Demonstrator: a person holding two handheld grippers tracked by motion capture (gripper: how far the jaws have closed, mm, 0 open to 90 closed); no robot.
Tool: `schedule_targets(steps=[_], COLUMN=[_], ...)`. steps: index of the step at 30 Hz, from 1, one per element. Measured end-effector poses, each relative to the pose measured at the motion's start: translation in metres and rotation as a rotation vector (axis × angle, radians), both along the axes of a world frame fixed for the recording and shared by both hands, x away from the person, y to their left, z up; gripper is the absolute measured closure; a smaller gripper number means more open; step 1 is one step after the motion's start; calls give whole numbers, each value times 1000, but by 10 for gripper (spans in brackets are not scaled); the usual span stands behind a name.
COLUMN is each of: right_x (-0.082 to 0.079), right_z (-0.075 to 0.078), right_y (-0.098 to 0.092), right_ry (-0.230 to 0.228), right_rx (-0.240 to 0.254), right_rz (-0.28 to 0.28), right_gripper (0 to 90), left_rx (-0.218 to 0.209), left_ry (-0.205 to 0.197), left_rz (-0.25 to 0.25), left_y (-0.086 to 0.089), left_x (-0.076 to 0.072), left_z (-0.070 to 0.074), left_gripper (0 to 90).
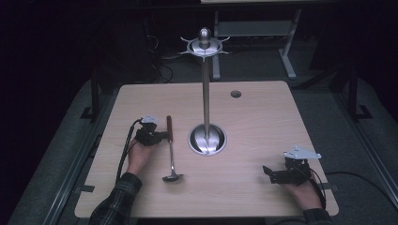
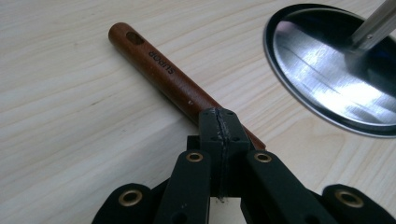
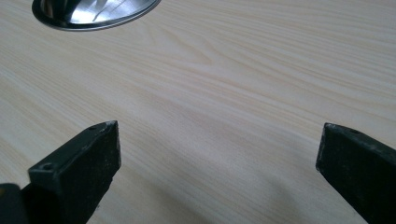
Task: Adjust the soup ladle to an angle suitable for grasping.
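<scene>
Lying left of the steel hanging stand's base (image 1: 207, 139), the ladle (image 1: 171, 150) has its wooden handle pointing away from the person. The left gripper (image 1: 159, 136) touches that handle with jaws pressed together, probably nudging it. Right of the base, the right gripper (image 1: 268, 172) rests wide open, idle.

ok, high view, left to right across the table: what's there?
left gripper → ladle → stand base → right gripper
</scene>
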State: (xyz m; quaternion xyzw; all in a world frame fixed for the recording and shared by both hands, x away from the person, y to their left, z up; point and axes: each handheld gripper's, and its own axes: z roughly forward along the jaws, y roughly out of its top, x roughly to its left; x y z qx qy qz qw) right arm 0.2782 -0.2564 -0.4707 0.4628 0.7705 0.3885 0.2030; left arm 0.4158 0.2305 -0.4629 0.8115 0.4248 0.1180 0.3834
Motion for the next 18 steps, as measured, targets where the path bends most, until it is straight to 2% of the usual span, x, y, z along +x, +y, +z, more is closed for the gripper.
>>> schedule_targets(steps=[2, 7, 13, 18], right_x=[1, 4, 5, 4], right_z=[0, 0, -1, 0], right_y=[1, 4, 4, 4], right_ry=[1, 2, 3, 4], right_rx=[2, -4, -8, -5], right_rz=[1, 14, 19, 15], right_gripper=[0, 0, 0, 0], left_rx=[-15, -6, -24, -26], left_ry=[14, 11, 20, 29], left_rz=[-4, -30, -51, -61], left_y=[-4, -17, -31, -35], left_x=[1, 4, 6, 4], left_z=[-1, -1, -1, 0], left_gripper=[898, 898, 898, 898])
